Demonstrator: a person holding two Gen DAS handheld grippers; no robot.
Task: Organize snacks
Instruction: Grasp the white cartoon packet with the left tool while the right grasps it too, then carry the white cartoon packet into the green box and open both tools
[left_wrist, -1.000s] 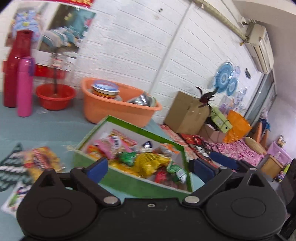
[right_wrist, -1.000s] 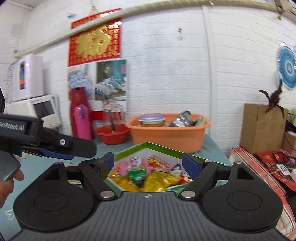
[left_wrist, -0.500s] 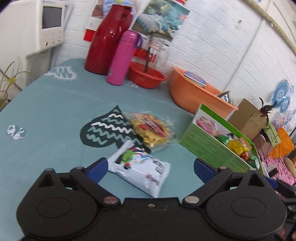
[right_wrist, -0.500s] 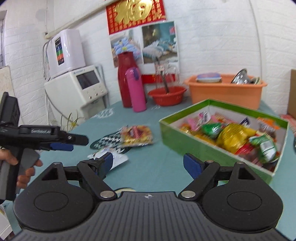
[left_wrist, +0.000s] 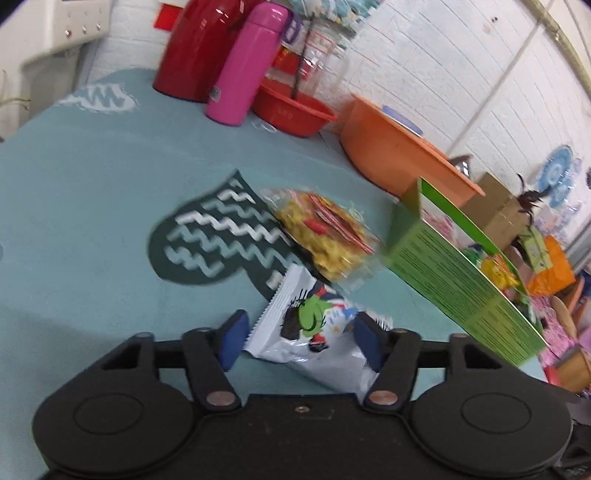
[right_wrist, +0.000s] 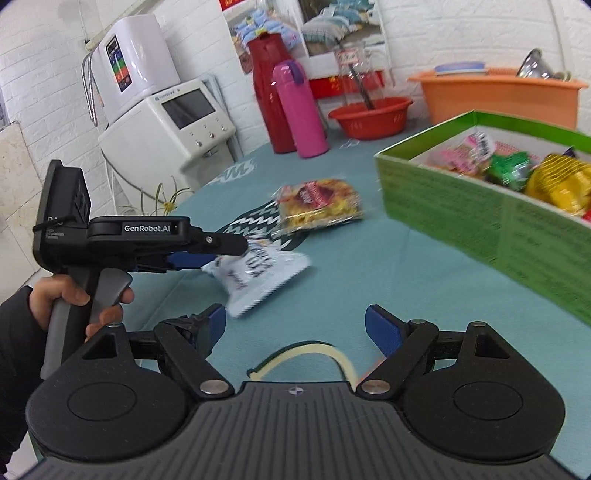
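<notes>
The white snack bag (left_wrist: 314, 332) lies flat on the teal worktop (left_wrist: 92, 184), low in the middle of the left wrist picture. It is shiny white with a green and red cartoon shape and some dark marks on the front. Its top edge is cut in little zigzag teeth. The bag is long, and its long way runs from the upper left down to the lower right of that picture, with the toothed end toward the upper left. In the right wrist picture the same bag (right_wrist: 258, 271) sits left of the middle and is blurred.

The left hand-held gripper (left_wrist: 301, 341) has its two blue pads on either side of the bag. Its jaws have just been closing in, with the bag between them. The right-side pad looks like it touches the bag, but the left-side pad seems to have a small gap, so the bag may not be squeezed yet.

The right hand-held gripper (right_wrist: 295, 326) is spread wide with nothing between its pads.

A clear bag of yellow snacks (left_wrist: 325, 236) lies just past the white bag, partly on a dark wavy patch (left_wrist: 214, 240) of the cloth. The green box (left_wrist: 461, 280), with snacks inside, stands at the right.
</notes>
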